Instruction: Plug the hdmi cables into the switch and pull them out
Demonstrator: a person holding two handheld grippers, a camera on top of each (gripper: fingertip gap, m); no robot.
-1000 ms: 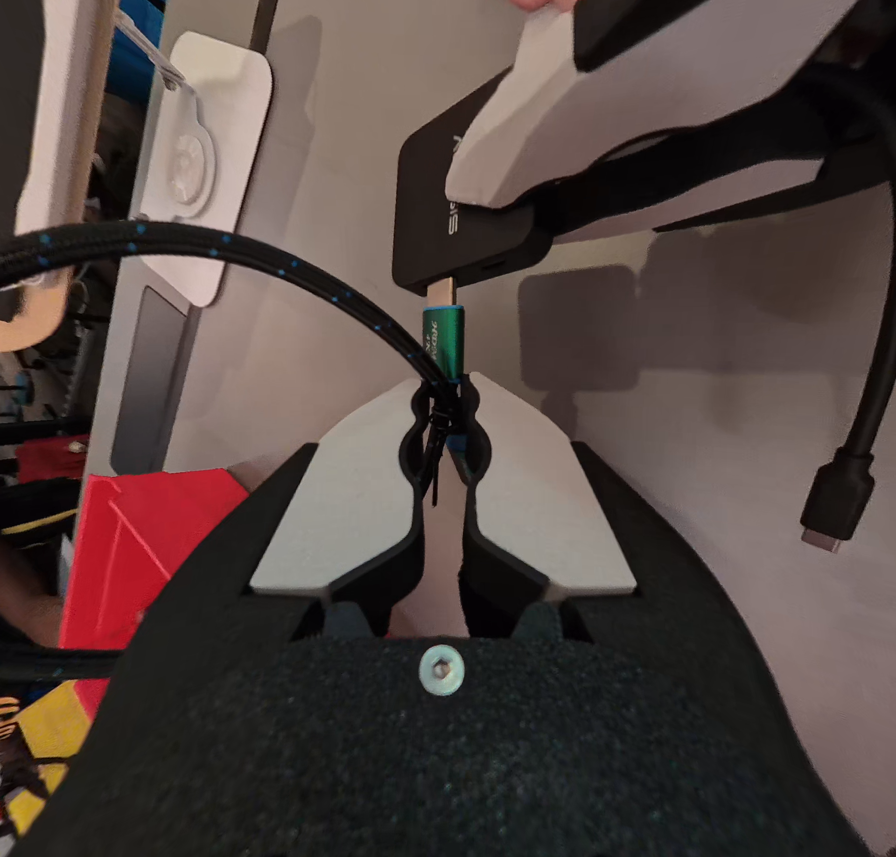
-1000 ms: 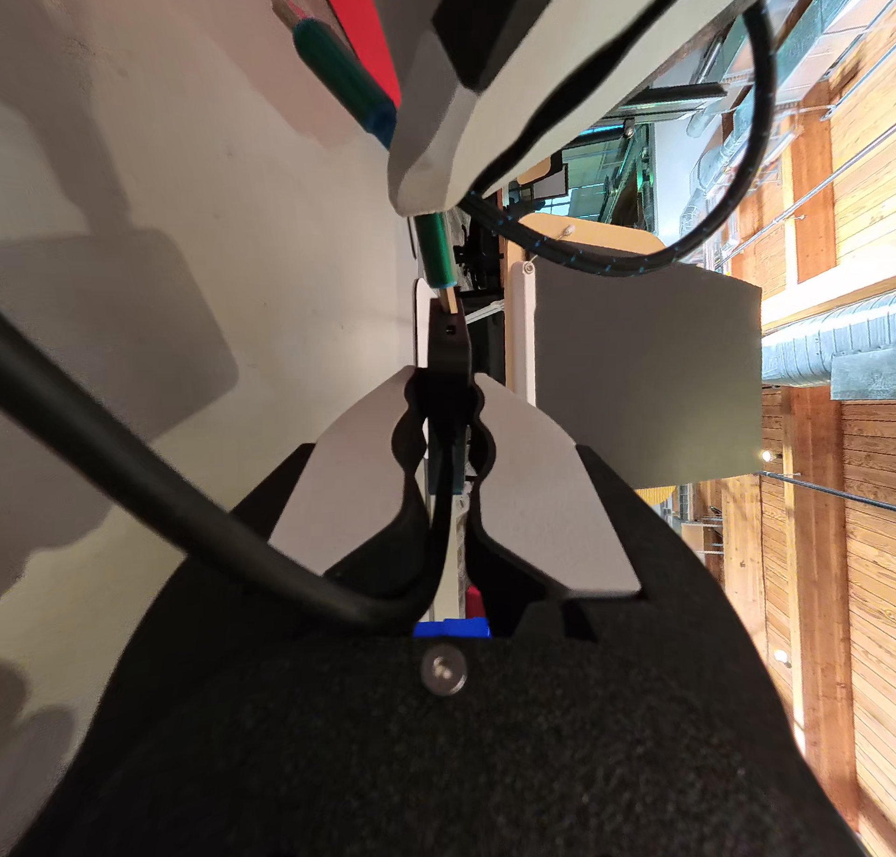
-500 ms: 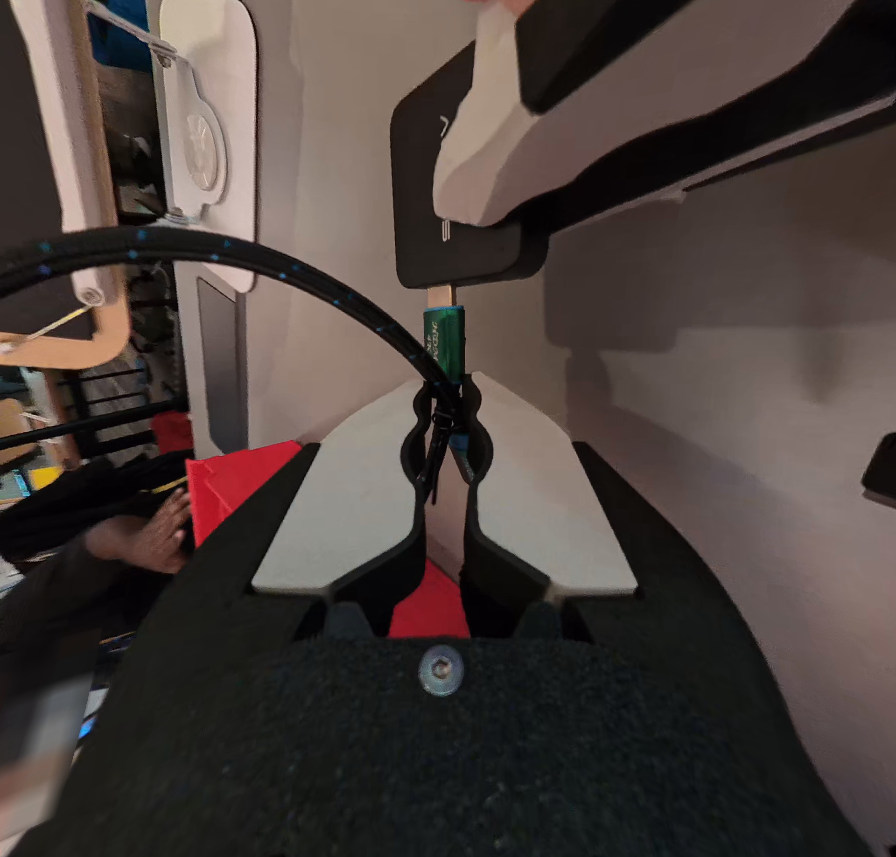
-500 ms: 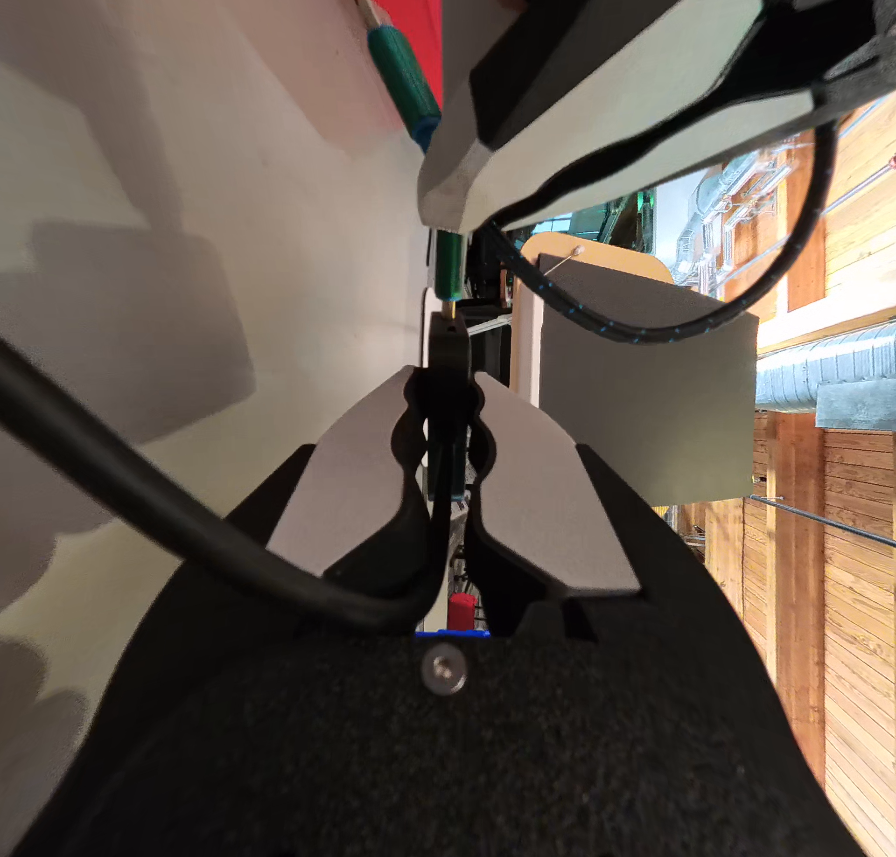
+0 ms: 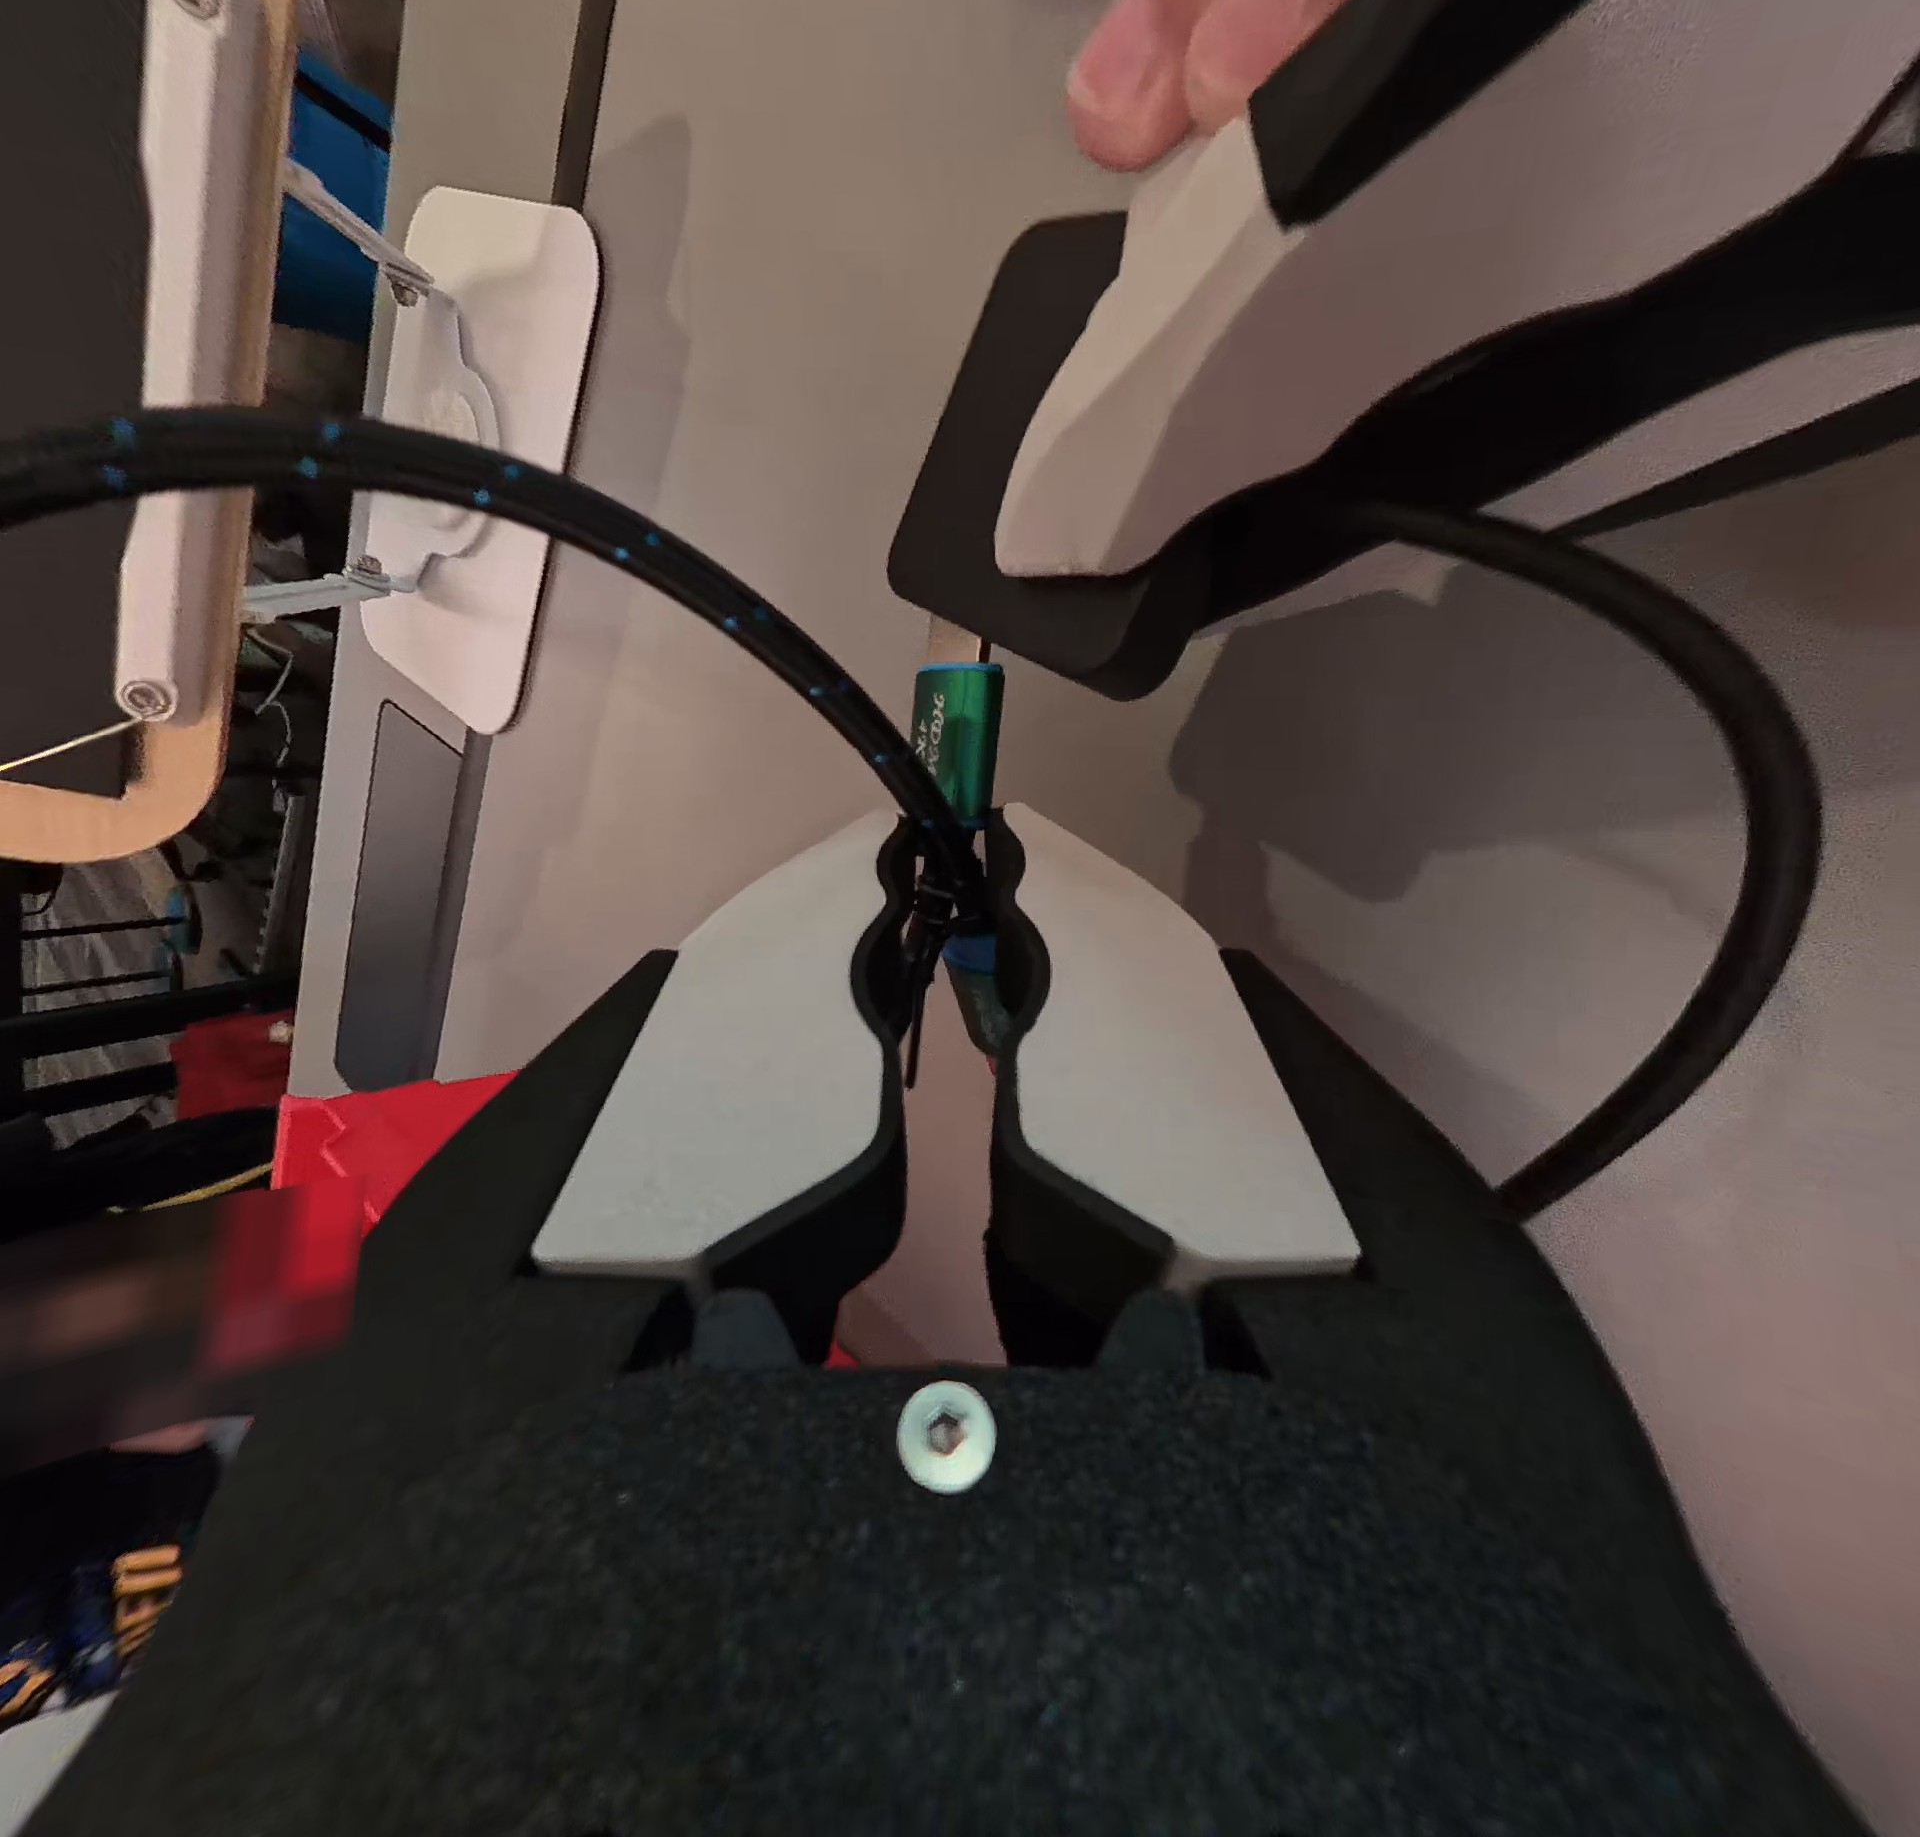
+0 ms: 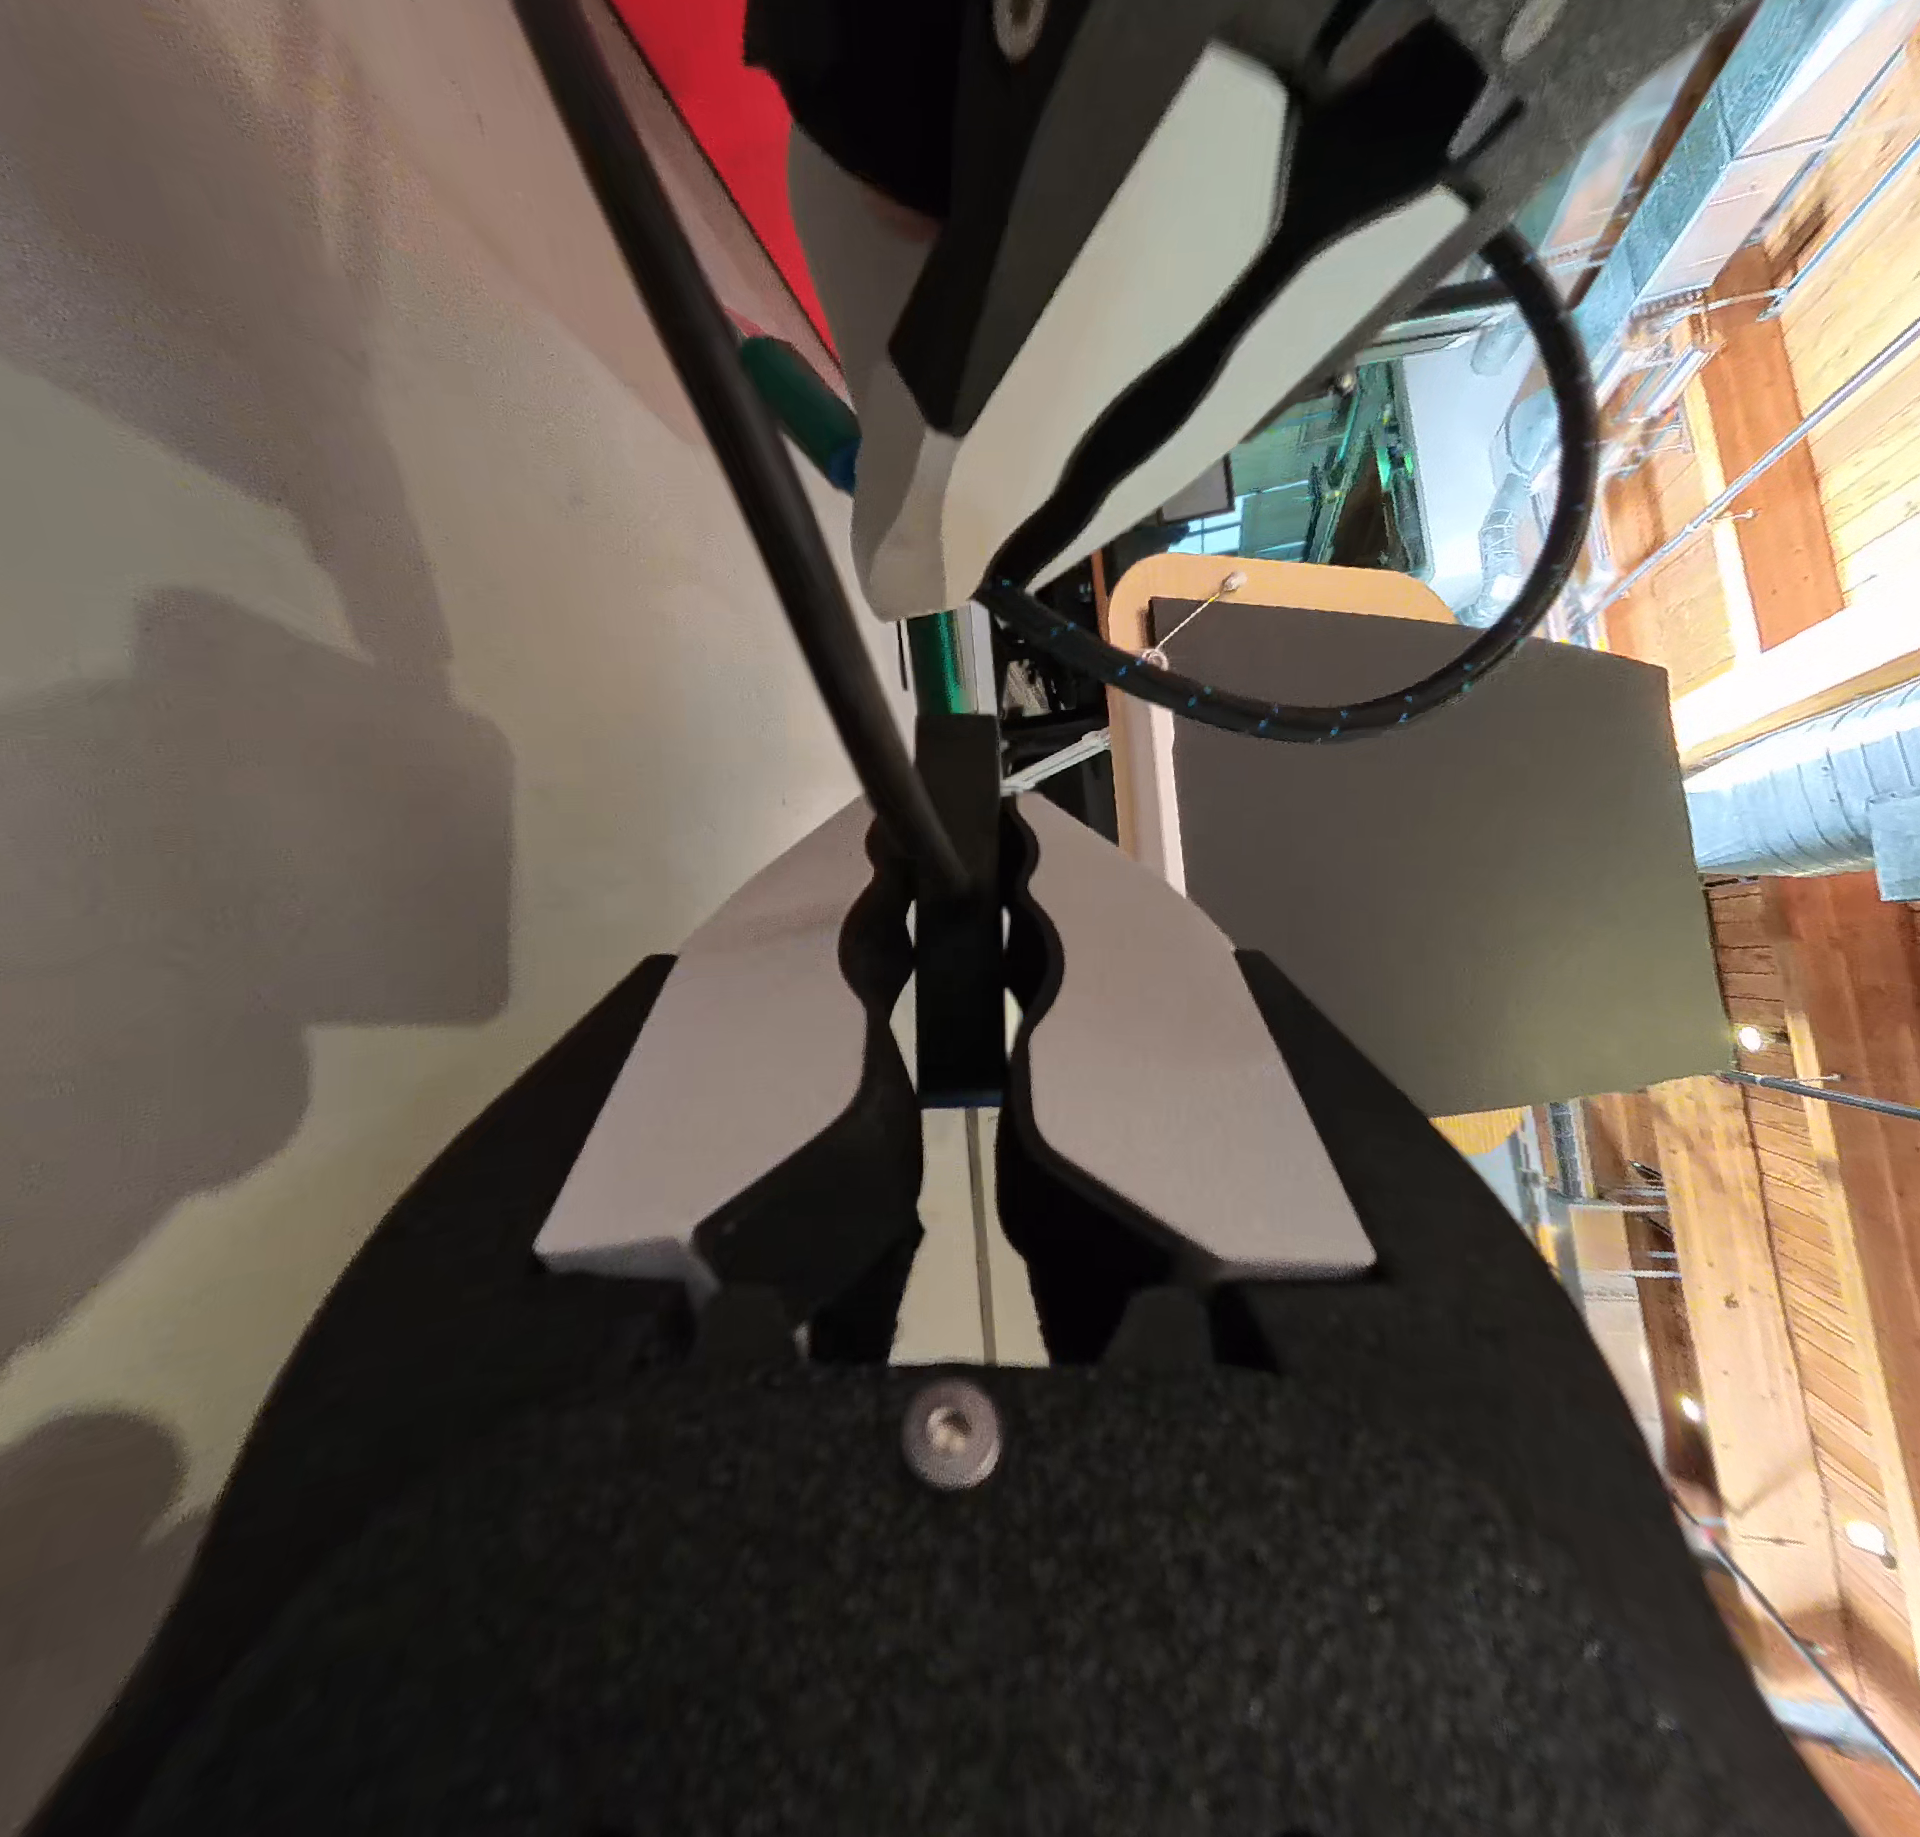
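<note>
My left claw [image 5: 951, 914] pinches the rigid green plug [image 5: 958, 738], tip at the switch [image 5: 1029, 603] at 12 o'clock. Right claw [image 6: 956, 904] clamps that light, slick switch; I'd grip plug shells, not the springy cable [image 5: 665, 561].

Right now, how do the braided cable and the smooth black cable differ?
The braided cable is black with blue flecks; the smooth black cable is plain. The braided cable ends in a green HDMI plug clamped in the left gripper; the smooth black cable leaves the black switch, which the right gripper clamps. The braided cable arcs off left, the smooth one loops right. Both hang in open curves off the table.
</note>
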